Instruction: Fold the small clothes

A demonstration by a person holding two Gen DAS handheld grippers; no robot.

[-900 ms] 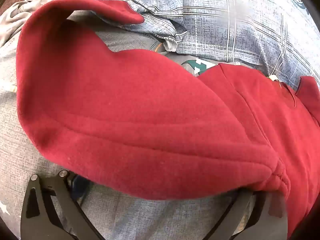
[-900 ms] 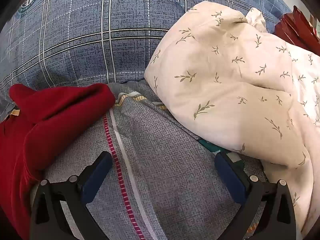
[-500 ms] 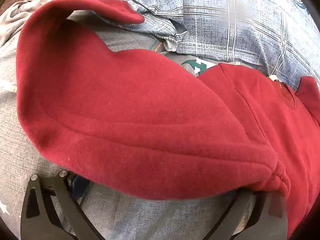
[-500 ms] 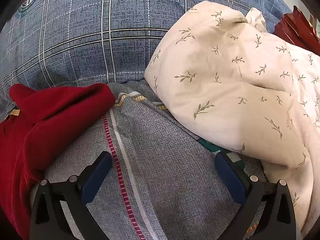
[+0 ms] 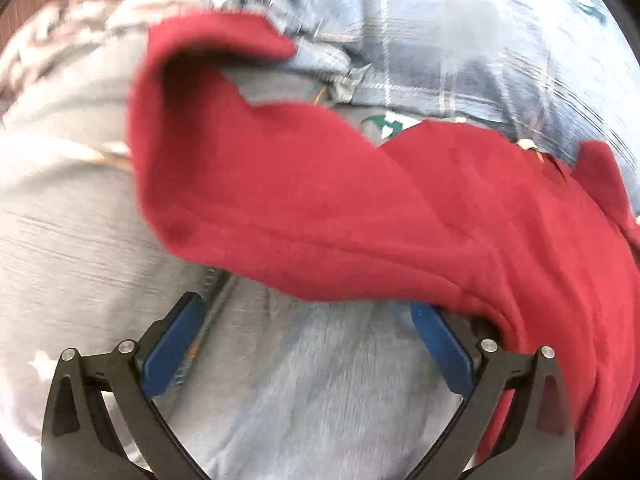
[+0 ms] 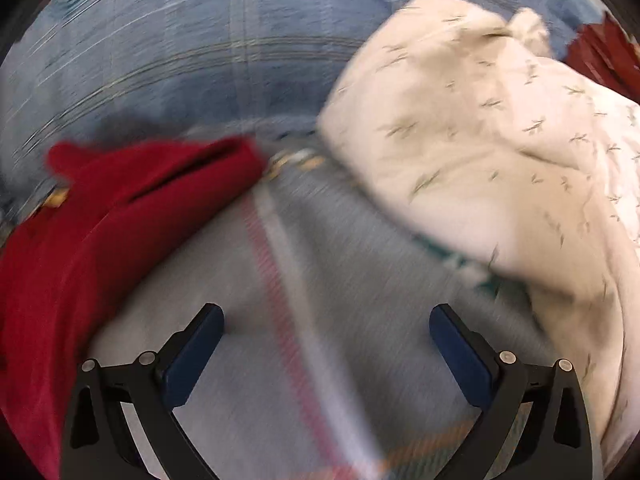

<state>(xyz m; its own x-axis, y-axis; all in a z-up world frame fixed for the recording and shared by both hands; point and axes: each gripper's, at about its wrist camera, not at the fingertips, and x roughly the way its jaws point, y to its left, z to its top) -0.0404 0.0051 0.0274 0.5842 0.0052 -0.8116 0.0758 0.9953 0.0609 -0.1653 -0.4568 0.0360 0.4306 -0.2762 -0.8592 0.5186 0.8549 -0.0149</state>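
Observation:
A red fleece garment (image 5: pixel 340 200) lies crumpled over a grey garment (image 5: pixel 320 392) in the left wrist view. My left gripper (image 5: pixel 308 336) stands open just below the red garment's lower fold, with only grey cloth between its fingers. The red cloth brushes its right finger. In the right wrist view my right gripper (image 6: pixel 326 344) is open above the grey garment (image 6: pixel 360 320), which has a pink and white stripe. The red garment (image 6: pixel 100 220) lies to its left. Both views are blurred.
A blue plaid cloth (image 5: pixel 460 40) covers the surface beyond the clothes and shows again as blue plaid cloth (image 6: pixel 180 60). A cream garment with a leaf print (image 6: pixel 500 140) is heaped at the right. Another red piece (image 6: pixel 600 56) shows at the far right edge.
Both grippers have pulled back from the pile. The left gripper's blue pads, earlier hidden under the red garment, now show. Both views have gone blurry with motion.

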